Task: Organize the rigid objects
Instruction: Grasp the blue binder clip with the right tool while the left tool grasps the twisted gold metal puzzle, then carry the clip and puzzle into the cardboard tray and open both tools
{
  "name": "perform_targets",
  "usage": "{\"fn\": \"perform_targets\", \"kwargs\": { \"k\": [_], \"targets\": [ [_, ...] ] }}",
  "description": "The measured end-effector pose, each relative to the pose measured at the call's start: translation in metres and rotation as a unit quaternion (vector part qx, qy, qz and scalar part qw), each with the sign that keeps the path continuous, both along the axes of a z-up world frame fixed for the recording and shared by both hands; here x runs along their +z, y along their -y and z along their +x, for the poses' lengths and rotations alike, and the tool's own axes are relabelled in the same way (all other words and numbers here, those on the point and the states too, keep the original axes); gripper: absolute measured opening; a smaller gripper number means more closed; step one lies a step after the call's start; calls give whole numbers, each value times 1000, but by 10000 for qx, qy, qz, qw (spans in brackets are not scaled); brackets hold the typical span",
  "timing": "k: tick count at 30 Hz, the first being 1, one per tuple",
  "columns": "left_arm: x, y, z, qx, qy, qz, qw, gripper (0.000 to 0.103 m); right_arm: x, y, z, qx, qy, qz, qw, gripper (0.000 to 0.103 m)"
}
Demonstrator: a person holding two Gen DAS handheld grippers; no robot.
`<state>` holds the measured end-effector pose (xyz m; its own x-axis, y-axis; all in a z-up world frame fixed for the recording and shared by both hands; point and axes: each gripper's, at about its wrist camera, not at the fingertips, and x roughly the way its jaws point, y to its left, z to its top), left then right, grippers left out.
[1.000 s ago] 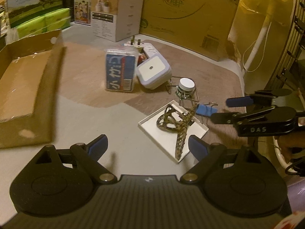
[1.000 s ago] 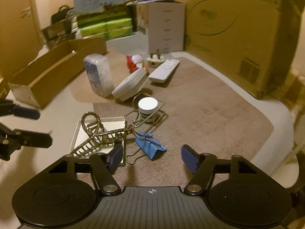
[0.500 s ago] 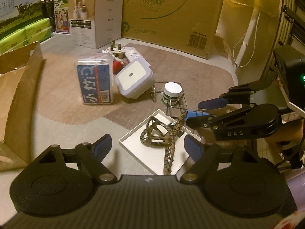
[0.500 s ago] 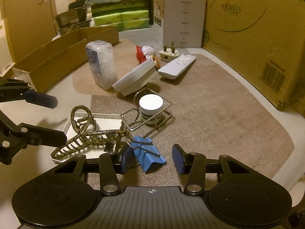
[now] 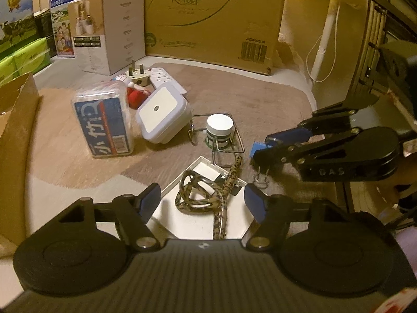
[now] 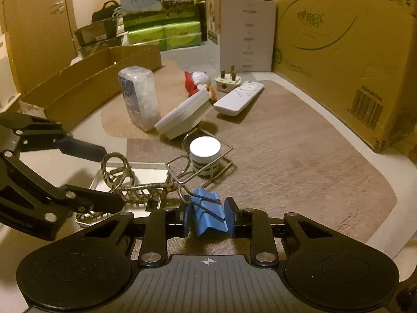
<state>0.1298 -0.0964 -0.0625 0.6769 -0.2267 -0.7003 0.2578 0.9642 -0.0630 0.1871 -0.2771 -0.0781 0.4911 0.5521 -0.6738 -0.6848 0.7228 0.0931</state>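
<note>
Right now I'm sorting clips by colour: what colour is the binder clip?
Blue, with silver wire handles: the binder clip shows best in the right wrist view.

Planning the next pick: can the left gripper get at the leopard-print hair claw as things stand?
Probably yes. The left gripper, whose fingers have just been closing, already straddles the hair claw on the white tray, nothing between. The right gripper is shut on the blue binder clip alongside.

Dim, warm yellowish light falls on a brown woven mat [image 6: 299,156] over a pale counter [image 5: 65,195]; big printed cardboard cartons [image 6: 338,47] wall the back, a wooden door [image 6: 34,31] stands at left
</note>
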Motion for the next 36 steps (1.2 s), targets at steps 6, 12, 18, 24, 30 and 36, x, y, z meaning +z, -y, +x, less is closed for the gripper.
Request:
{"fn": "perform_targets", "kwargs": {
  "k": [6, 12, 18, 24, 30, 36],
  "targets": [
    [-4, 3, 6, -77, -3, 103, 9999, 48, 6, 6, 0, -161, 10, 96, 9998, 27],
    [-7, 6, 5, -170, -2, 257, 9995, 38, 7, 7, -1, -252, -2, 102, 9996, 27],
    [1, -3, 1, -65, 14, 153, 9999, 34, 15, 8, -6, -364, 38, 206, 9991, 27],
    [14, -13, -11, 29, 150, 83, 9998, 34, 29, 6, -14, -417, 167, 256, 9987, 27],
    [38, -30, -23, 232, 382, -30, 9990, 34, 51, -5, -24, -340, 335, 308, 9984, 27],
    [62, -62, -38, 555, 596, -59, 9967, 34, 71, -32, -33, -123, 503, 390, 9979, 27]
  ]
}}
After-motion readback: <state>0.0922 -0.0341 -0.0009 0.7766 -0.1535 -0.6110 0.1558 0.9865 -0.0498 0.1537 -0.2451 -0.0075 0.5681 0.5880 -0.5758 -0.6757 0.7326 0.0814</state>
